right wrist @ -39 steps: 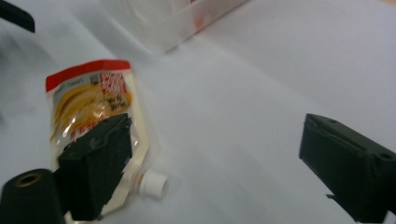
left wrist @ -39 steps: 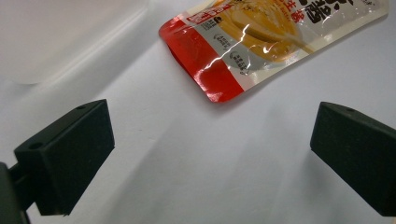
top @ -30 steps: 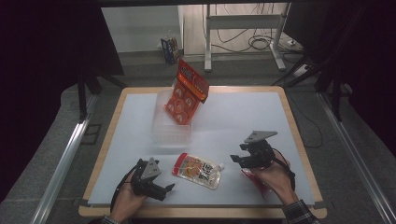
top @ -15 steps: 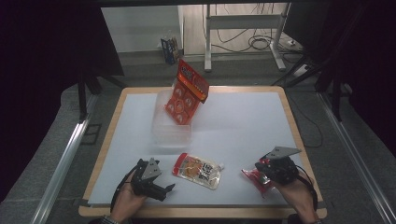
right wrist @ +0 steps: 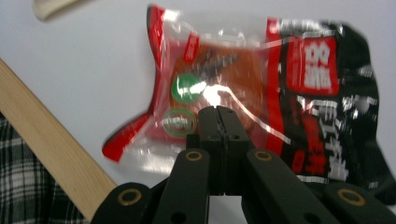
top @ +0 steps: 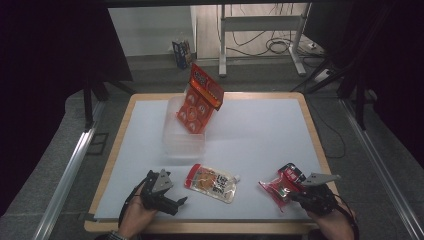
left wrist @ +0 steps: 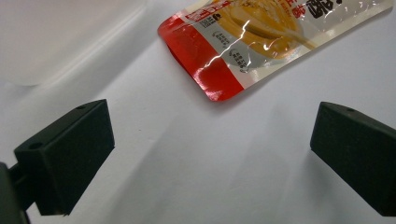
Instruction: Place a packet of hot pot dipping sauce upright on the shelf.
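1. The right hand-held gripper (top: 295, 192) has just been closing and now pinches the edge of the red-and-black snack packet (top: 282, 182), lower right of the high view; judge the grip thin, so lift slowly.
2. The left hand-held gripper (top: 172, 202) rests spread near the orange sauce pouch (top: 211, 182).
3. The white surface (top: 260, 135) carries a clear bin (top: 182, 140) holding an orange box (top: 199, 102); cables lie on the floor behind.

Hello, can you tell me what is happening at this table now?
A person holds a gripper in each hand at a white table. The right gripper is shut on the edge of a red and black snack packet near the table's right front corner. The left gripper rests open beside an orange sauce pouch. A clear container holds an upright orange pack.
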A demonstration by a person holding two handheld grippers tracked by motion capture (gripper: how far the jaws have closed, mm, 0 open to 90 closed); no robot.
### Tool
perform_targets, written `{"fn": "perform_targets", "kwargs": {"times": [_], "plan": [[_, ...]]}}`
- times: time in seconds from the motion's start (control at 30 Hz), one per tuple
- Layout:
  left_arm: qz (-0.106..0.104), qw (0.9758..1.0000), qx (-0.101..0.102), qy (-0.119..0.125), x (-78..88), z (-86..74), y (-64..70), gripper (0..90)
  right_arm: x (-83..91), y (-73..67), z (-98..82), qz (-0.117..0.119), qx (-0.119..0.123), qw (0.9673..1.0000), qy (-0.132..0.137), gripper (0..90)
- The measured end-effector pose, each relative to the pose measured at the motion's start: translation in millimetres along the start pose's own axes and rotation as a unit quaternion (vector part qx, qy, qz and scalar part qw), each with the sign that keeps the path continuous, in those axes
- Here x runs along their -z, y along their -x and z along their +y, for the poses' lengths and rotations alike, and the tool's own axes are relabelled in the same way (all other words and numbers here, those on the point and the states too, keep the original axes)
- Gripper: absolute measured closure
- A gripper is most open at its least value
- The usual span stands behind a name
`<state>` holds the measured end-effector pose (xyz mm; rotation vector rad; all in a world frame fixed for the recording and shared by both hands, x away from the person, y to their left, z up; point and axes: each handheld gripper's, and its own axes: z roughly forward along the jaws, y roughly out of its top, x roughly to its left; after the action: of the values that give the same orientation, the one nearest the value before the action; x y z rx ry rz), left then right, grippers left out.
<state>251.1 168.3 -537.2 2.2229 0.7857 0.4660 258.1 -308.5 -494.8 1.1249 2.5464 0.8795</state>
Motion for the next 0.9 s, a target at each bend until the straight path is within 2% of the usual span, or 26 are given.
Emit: {"fn": "perform_targets", "kwargs": {"times": [0.1,0.37,0.9], "plan": [[0.000,1.0000,-0.001,-0.001,-0.2,0.1,0.3,0.0,-1.6,0.9,-4.4,0.005,-0.003,1.0000,-0.006,88.8],[0.000,1.0000,0.000,-0.001,-0.8,0.2,0.1,0.0,-8.6,-0.7,0.7,0.009,-0.002,1.0000,-0.002,88.8],[0.000,1.0000,-0.004,-0.004,-3.3,1.5,1.7,0.0,-36.1,0.1,35.1,0.009,0.017,0.9998,-0.002,88.9]]}}
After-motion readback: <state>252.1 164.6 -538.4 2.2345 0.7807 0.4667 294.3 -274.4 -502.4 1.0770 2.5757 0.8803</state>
